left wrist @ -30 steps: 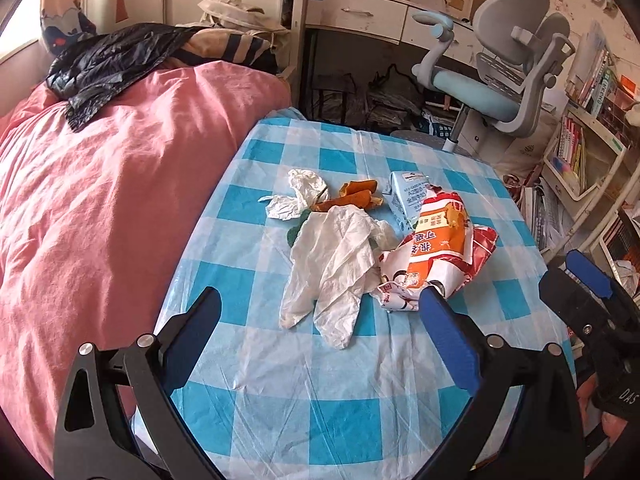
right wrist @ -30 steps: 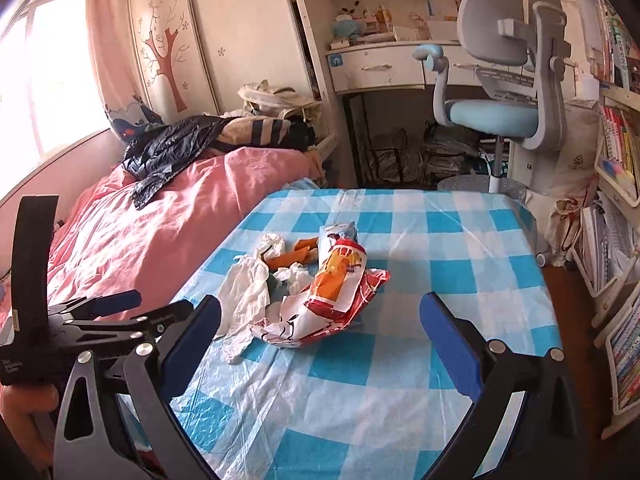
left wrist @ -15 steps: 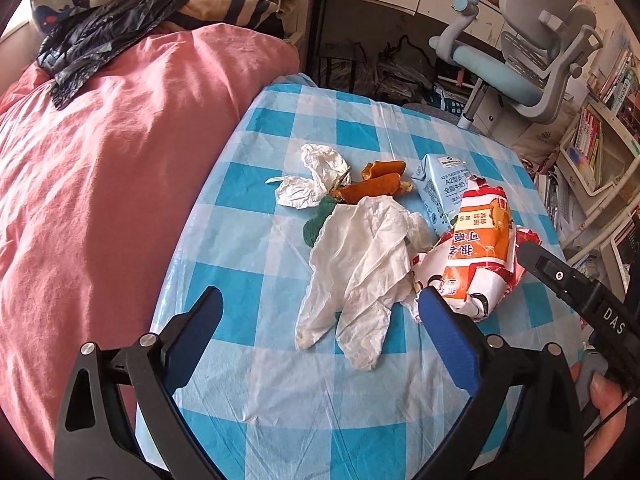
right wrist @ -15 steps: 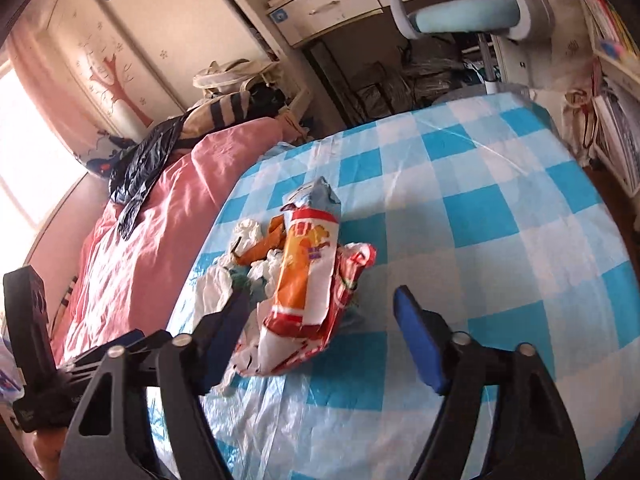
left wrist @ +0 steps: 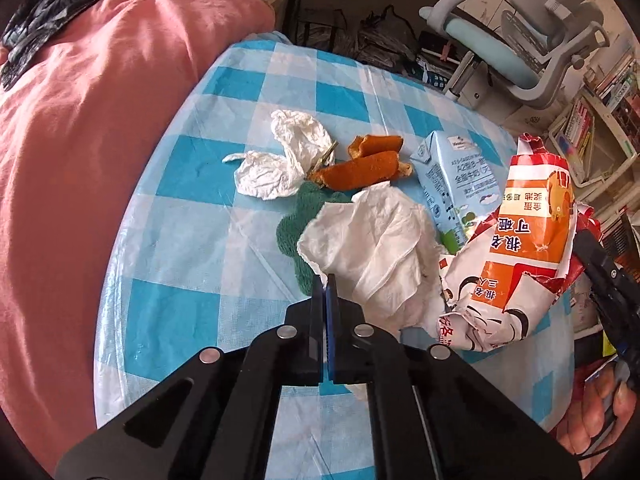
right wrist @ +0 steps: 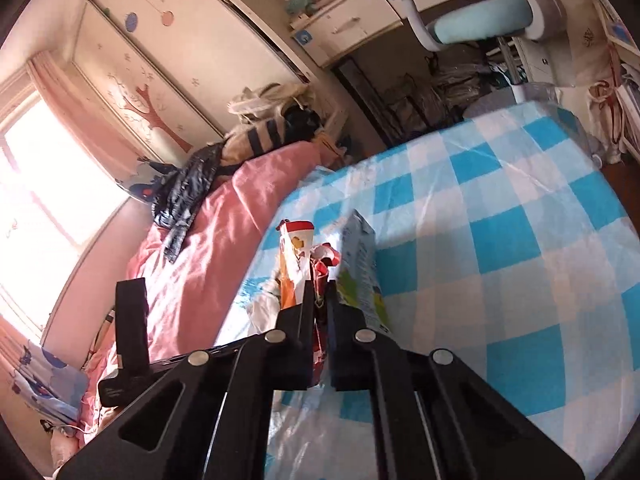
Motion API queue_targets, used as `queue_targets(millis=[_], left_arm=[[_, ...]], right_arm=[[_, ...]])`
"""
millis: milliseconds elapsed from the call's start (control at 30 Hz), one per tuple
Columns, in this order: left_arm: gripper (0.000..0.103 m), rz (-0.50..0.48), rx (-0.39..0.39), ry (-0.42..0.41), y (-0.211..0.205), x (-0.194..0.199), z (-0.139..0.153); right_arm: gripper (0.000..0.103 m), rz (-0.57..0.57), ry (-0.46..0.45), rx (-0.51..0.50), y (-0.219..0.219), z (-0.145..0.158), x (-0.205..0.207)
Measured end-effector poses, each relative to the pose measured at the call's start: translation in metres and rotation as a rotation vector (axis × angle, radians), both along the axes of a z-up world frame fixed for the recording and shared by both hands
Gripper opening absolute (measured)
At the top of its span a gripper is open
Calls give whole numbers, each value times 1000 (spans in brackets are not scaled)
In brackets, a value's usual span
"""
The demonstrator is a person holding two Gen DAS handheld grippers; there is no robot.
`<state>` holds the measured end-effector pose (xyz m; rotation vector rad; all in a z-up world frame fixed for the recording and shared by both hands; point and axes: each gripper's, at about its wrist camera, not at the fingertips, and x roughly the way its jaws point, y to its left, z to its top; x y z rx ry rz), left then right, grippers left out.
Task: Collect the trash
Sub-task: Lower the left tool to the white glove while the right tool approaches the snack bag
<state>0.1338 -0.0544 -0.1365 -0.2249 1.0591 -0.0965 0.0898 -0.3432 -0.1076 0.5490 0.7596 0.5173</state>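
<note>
At the left of the pile on the checked table point(left wrist: 192, 216), a crumpled tissue point(left wrist: 280, 160) lies loose, with orange peel point(left wrist: 360, 168) just beside it and a green rag point(left wrist: 300, 220) partly under the white glove point(left wrist: 372, 248). The left gripper point(left wrist: 325, 280) has its jaws pressed together on the near edge of the glove, which bunches up from the pinch and leans away from the camera toward the peel; its long axis runs roughly from the jaws toward the far side of the table. Right of it a milk carton point(left wrist: 452, 176) lies on its side, long axis pointing away and a little left, its top toward the chair point(left wrist: 532, 40). Furthest right, the snack bag point(left wrist: 520, 248) stands lifted and crumpled, long axis near upright, torn mouth up; the right gripper point(right wrist: 320, 284) is clamped on its red inner fold, with the carton touching it on the right. To do this step well, I would judge that both pinches should be kept firm and lifted straight up together, slowly, since the glove is thin and held by an edge only and could slip, and the bag may drag the carton or the rag along. The tissue and peel are left for another pass. No bin shows in either view.
</note>
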Motion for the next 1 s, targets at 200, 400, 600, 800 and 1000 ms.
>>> queue_targets(millis=[200,400,600,800,1000], left_arm=[[1,-1,-52,-81,4,-8,26],[1,-15,-82,-100,3,-8,35],[1,-36,-73,-129,-4,-15,43],[1,-55,-38,-140,-13,-16,44],[1,-70,-15,-155,-18,-19,48]], right_arm=[[6,-8,-58,19,-13,17,-7],[6,-14,-72,-1,-20,19,-8],[6,-16,-76,-5,-27,20,-10],[6,-13,-77,-8,-28,20,-11],[6,-6,-76,-13,-30,19,-13]])
